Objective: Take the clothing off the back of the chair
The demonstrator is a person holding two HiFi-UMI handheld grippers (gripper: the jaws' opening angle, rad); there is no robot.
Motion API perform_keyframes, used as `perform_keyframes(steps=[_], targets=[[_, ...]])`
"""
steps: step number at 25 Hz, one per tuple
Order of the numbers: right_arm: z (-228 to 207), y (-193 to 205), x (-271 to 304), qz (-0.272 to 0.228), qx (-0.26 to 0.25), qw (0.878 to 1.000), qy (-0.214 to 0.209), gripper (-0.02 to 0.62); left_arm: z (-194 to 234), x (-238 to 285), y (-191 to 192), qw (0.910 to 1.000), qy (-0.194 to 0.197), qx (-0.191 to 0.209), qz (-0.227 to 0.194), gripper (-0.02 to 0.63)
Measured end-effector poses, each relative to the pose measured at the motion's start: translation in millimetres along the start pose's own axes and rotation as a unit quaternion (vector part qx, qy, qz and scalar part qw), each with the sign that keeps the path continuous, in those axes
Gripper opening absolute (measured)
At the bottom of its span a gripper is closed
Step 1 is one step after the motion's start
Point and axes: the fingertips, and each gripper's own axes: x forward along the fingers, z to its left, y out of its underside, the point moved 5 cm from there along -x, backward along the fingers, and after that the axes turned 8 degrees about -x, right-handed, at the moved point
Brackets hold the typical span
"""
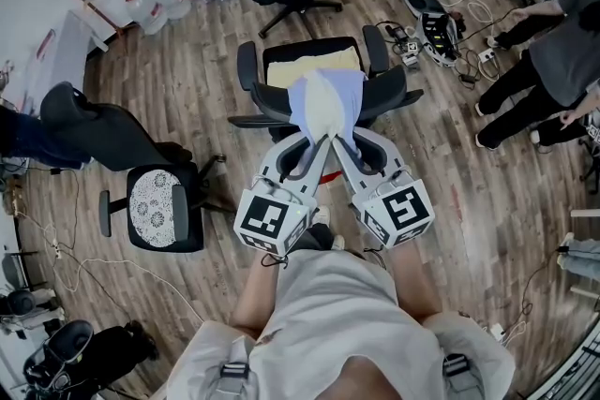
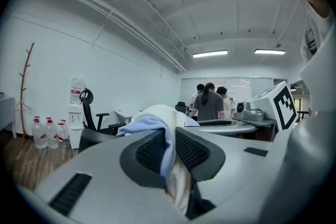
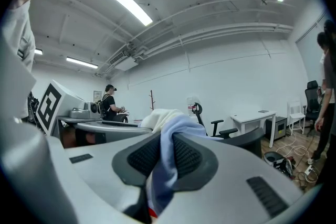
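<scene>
you've got both grippers on the garment. the clothing point(image 1: 323, 100), a pale blue and cream piece, lies draped over the backrest of the black chair point(image 1: 389, 96) in the middle of the head view, just above your two grippers. on the left gripper point(image 2: 171, 148) the jaws are drawn nearly together, with a fold of the blue and cream cloth pinched between the ribbed pads. the right gripper point(image 3: 160, 159) is the same: jaws close on a fold of blue fabric that runs down between the pads. the two grips sit side by side, almost touching, on the edge of the cloth nearest you, at the centre of the frame.

the step in hand, as i read it, is the grasp itself, and it looks made. the lift has not begun, since the bulk of the cloth is humped over the top of the backrest.

the next move calls for raising both grippers together until the cloth clears the top of the backrest. then draw it toward you, lower in the frame. keep both pinches firm and move them as a pair. a straight pull back without the lift may snag the cloth or drag the chair along. the far part lies toward the seat with the yellow cushion point(image 1: 281, 70), so watch that it comes free.
</scene>
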Motion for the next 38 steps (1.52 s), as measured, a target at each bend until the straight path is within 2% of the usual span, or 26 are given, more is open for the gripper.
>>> perform_keyframes(steps=[12, 38], targets=[[8, -6, -6, -0.007, -0.005, 1.000, -0.002, 0.069, -5, -10, -3, 1.0000, 0.004, 0.005, -0.006, 0.070], [37, -18, -50, -0.033, -0.017, 0.999, -0.007, 0.067, -44, -47, -4, 0.9995, 0.010, 0.019, -0.025, 0.069]])
